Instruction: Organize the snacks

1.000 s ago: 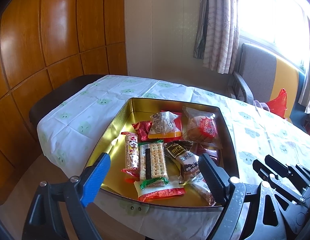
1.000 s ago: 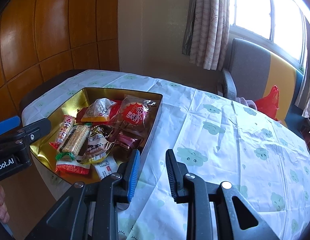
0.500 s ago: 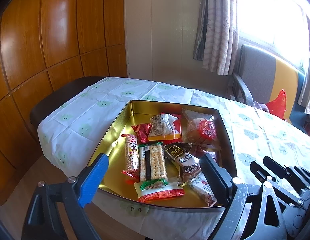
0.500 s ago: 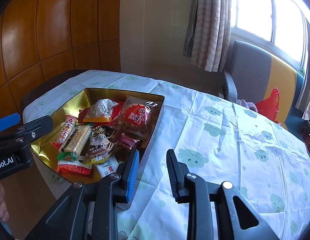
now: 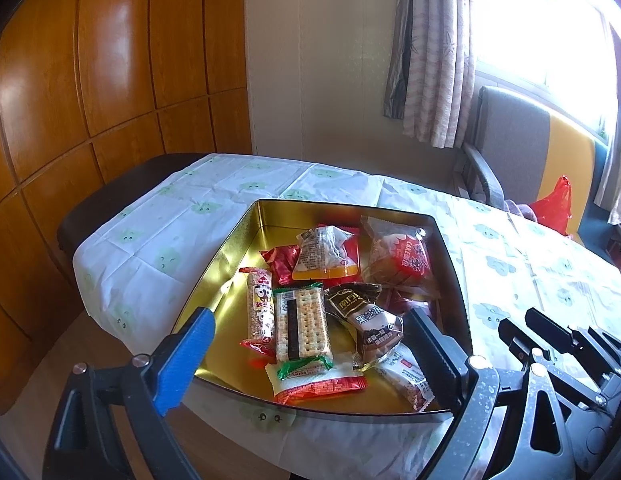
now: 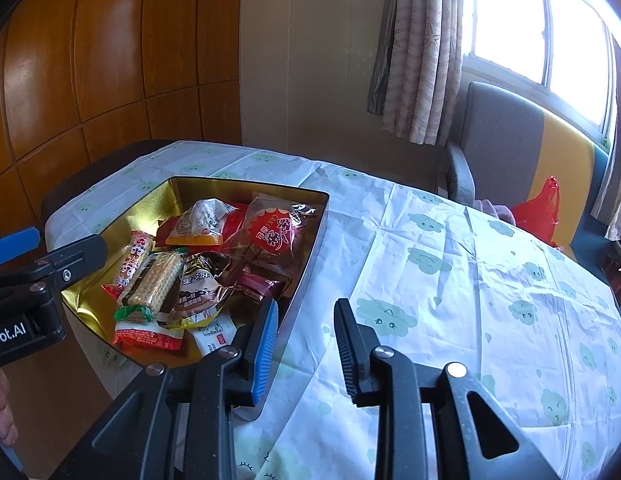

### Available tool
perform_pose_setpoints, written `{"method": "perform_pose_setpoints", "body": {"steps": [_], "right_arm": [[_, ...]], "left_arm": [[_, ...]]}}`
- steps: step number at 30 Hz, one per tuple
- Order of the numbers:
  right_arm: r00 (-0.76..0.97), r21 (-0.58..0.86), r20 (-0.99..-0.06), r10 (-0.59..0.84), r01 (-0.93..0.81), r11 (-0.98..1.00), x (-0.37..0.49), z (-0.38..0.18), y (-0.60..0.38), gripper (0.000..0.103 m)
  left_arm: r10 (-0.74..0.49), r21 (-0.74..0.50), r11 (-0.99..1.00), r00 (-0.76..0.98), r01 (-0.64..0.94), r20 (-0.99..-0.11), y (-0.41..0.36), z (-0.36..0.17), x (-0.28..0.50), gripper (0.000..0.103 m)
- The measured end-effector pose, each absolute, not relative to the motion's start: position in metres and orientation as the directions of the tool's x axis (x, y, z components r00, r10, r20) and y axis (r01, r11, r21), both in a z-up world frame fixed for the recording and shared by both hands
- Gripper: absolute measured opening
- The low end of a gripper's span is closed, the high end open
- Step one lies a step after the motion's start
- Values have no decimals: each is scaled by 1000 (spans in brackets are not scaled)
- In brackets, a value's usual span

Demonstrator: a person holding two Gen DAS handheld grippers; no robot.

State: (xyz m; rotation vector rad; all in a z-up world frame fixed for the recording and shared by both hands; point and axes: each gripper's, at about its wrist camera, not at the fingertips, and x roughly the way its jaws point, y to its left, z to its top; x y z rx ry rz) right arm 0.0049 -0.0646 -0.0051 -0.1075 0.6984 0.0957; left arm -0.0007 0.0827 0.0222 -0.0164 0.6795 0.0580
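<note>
Over the last second the left gripper had spread its jaws a little wider, released and empty above the near end of the gold tin, so it looked readied to pick from the crinkly snack packets inside, on the bench's left side. The right gripper hung nearly clenched on nothing, over the wrinkled cloud-print tablecloth.
</note>
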Motion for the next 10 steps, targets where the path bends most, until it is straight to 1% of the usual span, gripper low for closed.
{"method": "perform_pose_setpoints", "body": {"steps": [4, 8, 10], "right_arm": [[761, -59, -647, 50, -115, 992, 6, -6, -69, 29], [759, -42, -649, 44, -94, 995, 7, -6, -80, 29], [757, -25, -652, 41, -75, 997, 7, -5, -90, 29]], "left_arm": [[44, 10, 999, 787, -48, -615, 81, 21, -1, 95], [25, 0, 1000, 790, -32, -612, 79, 22, 1, 90], [16, 0, 1000, 787, -21, -617, 76, 21, 2, 90]]}}
